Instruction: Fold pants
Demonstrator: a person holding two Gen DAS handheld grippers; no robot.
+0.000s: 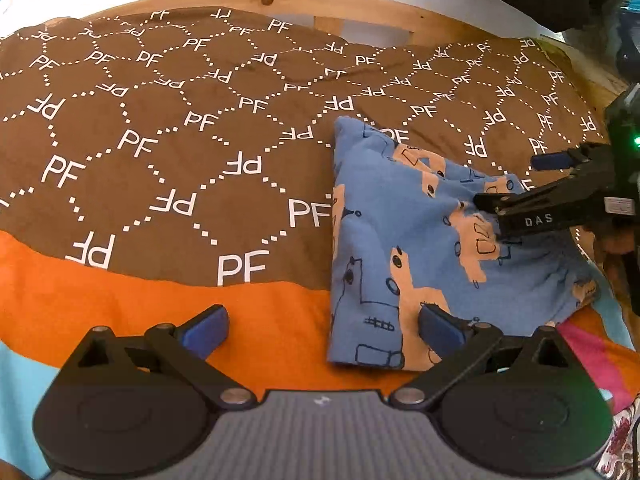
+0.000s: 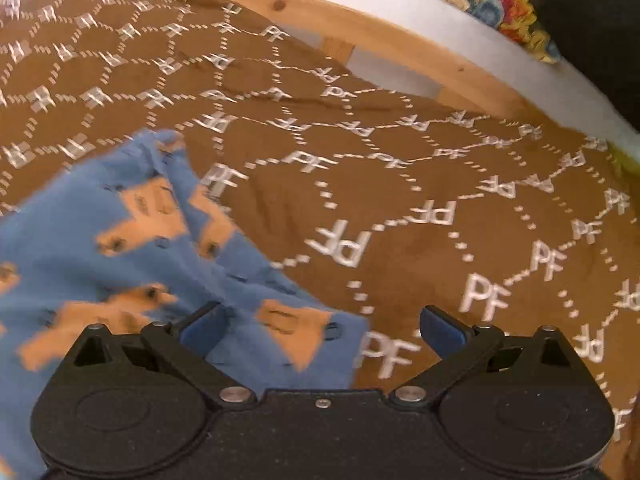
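The blue pants, printed with orange animals, lie folded into a compact shape on the brown bedspread, right of centre in the left wrist view. My left gripper is open at their near left edge, with its right fingertip over the fabric and its left one above the orange band. My right gripper comes in from the right, open, low over the pants' far right part. In the right wrist view the pants are blurred at lower left, and the right gripper is open over their corner, holding nothing.
The brown bedspread with white PF lettering covers the bed, with an orange band and a light blue strip toward me. A wooden bed frame runs along the far edge. A floral cushion sits at the upper right.
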